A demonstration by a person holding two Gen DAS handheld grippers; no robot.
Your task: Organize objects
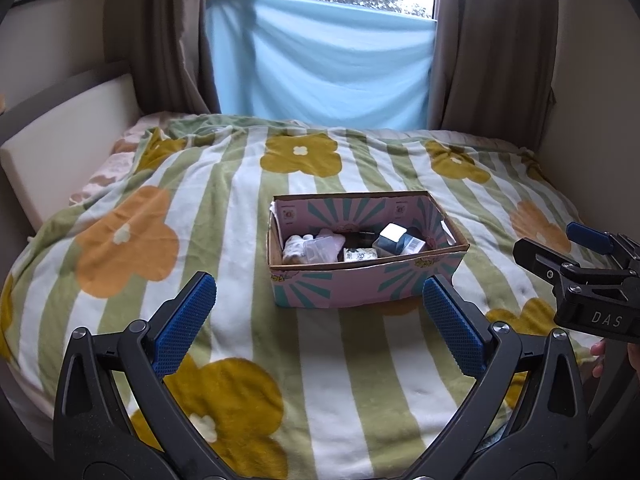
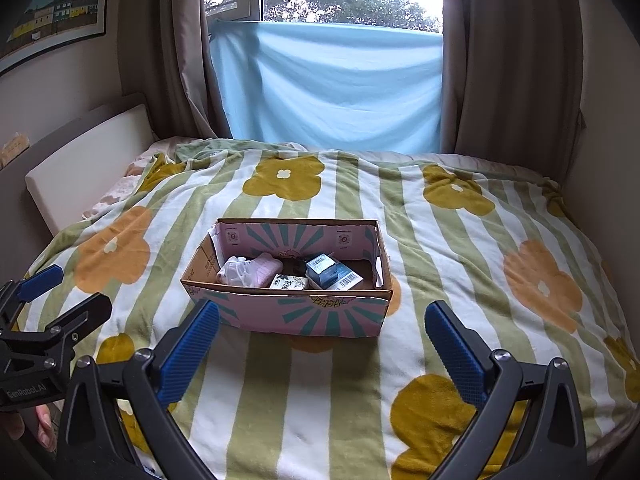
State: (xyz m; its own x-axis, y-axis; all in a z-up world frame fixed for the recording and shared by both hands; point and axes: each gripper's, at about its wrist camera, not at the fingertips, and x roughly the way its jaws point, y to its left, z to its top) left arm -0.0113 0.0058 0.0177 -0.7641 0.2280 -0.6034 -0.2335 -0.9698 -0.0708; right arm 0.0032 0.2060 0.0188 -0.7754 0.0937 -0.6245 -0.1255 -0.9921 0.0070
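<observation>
A pink and teal patterned cardboard box (image 1: 360, 284) (image 2: 308, 314) sits open in the middle of the bed. Inside lie a white and pink bundle (image 1: 308, 246) (image 2: 250, 270), a small floral box (image 1: 360, 255) (image 2: 289, 282) and blue-grey cartons with barcodes (image 1: 398, 240) (image 2: 334, 272). My left gripper (image 1: 320, 320) is open and empty, a little short of the box's near wall. My right gripper (image 2: 322, 342) is open and empty, also just short of the box. Each gripper shows at the edge of the other's view: the right one (image 1: 576, 264), the left one (image 2: 52, 312).
The bed is covered by a striped flower-print blanket (image 1: 224, 208) (image 2: 460, 264). A white headboard pad (image 1: 64, 148) runs along the left. A blue cloth (image 1: 320, 68) hangs over the window behind, between brown curtains (image 2: 516, 60). A wall stands at the right.
</observation>
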